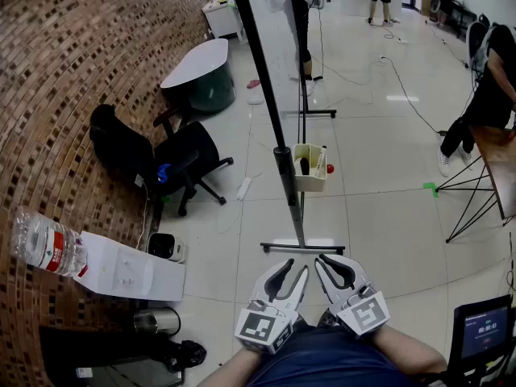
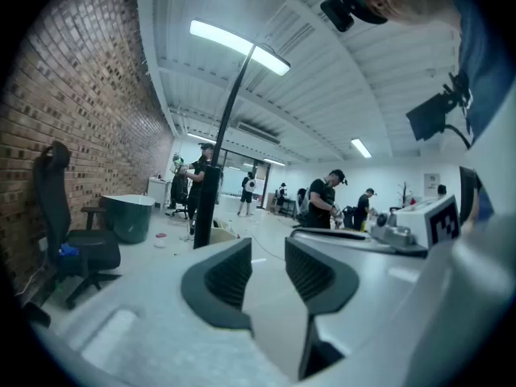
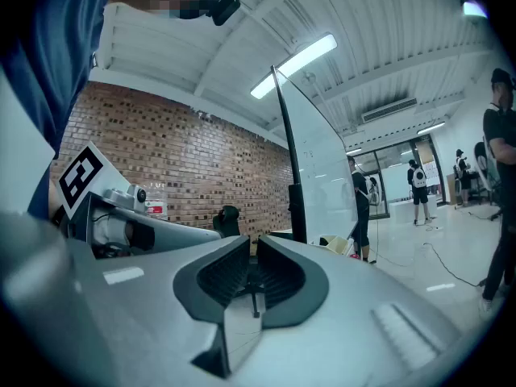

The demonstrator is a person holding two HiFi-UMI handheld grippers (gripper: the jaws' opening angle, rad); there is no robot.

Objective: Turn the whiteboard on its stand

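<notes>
Left tongs (image 1: 292, 269) released, empty; right tongs (image 1: 326, 263) almost clenched, empty; whiteboard (image 1: 256, 55) ahead; bottle (image 1: 47, 244) label red, unreadable.

The whiteboard (image 1: 260, 51) stood edge-on at twelve o'clock, its stand's foot (image 1: 302, 247) just ahead of the left gripper (image 1: 296, 266) and the right gripper (image 1: 329, 258), side by side. A tray (image 1: 310, 185) hung on the stand. A chair (image 1: 185, 156) sat at ten o'clock, a round table (image 1: 197, 61) behind it at eleven, the brick wall (image 1: 64, 95) along nine, a person (image 1: 488, 87) at two.
</notes>
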